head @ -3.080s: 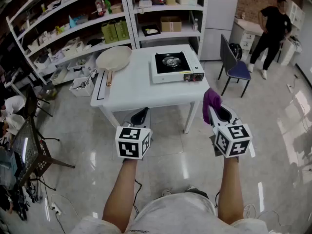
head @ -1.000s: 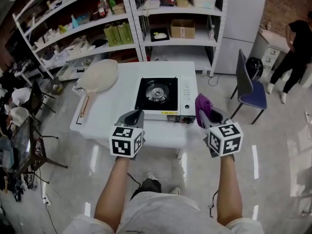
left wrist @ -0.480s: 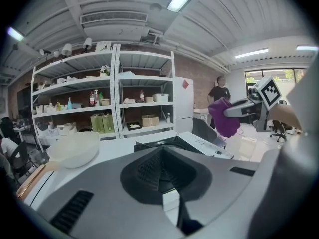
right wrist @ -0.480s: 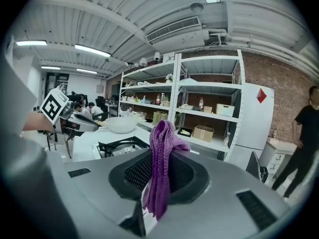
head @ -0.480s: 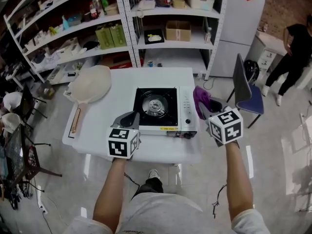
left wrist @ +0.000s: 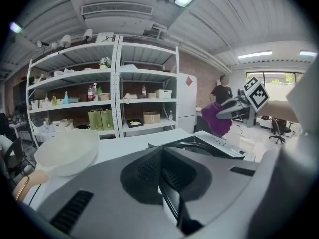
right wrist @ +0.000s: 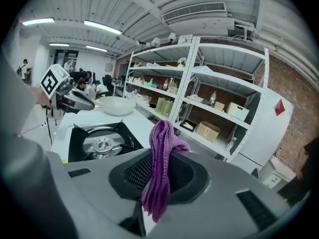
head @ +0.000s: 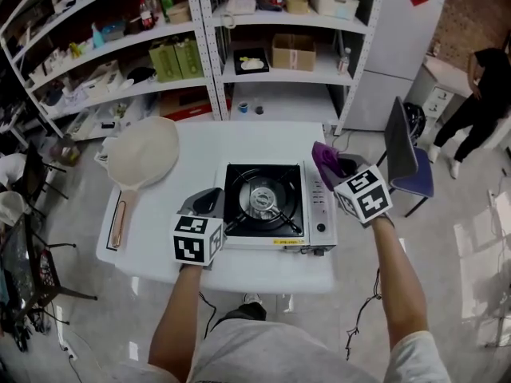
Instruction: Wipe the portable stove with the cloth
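Observation:
The portable stove (head: 263,202) sits on the white table (head: 200,266), its black top and round burner facing up. My right gripper (head: 338,164) hangs over the stove's right end, above the control panel, shut on the purple cloth (head: 324,156). The cloth (right wrist: 160,158) droops from the shut jaws, with the stove (right wrist: 99,141) below and to the left. My left gripper (head: 209,201) is at the stove's front left corner, shut and holding nothing. From the left gripper (left wrist: 167,185) I see the stove (left wrist: 209,142) and the cloth (left wrist: 217,118) to the right.
A cream pan with a wooden handle (head: 142,153) lies on the table's left part. Stocked white shelves (head: 200,46) stand behind the table. A blue chair (head: 403,154) is at the right, and a person in black (head: 487,94) stands further off.
The view has closed in on the table, so the stove now lies right under both grippers. The right gripper with the cloth has come over the stove's right end.

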{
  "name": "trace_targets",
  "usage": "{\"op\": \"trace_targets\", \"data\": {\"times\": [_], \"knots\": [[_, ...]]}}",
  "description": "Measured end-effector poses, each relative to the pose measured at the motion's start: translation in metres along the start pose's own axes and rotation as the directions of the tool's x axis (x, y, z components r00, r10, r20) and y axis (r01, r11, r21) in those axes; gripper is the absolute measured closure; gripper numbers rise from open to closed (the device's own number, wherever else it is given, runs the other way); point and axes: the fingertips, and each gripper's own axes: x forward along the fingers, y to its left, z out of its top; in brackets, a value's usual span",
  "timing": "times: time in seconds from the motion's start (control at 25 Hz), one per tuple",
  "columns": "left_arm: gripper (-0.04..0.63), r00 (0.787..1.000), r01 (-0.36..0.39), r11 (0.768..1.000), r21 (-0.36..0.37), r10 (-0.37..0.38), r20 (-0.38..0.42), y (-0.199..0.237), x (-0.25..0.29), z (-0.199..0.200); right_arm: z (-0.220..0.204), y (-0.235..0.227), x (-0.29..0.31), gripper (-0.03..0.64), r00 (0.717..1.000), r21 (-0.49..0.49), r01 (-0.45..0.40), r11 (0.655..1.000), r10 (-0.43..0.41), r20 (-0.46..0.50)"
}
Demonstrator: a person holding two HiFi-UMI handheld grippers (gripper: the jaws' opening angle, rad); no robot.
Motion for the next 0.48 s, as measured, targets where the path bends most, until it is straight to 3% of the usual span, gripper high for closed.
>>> {"op": "trace_targets", "data": {"times": [0.48], "knots": [[0.592, 0.997, 0.060, 0.998, 0.005, -0.060, -0.043, 0.023, 0.044, -0.008, -0.010, -0.036, 0.067, 0.554, 0.984, -0.189, -0.001, 0.982, -0.032, -0.174]]}}
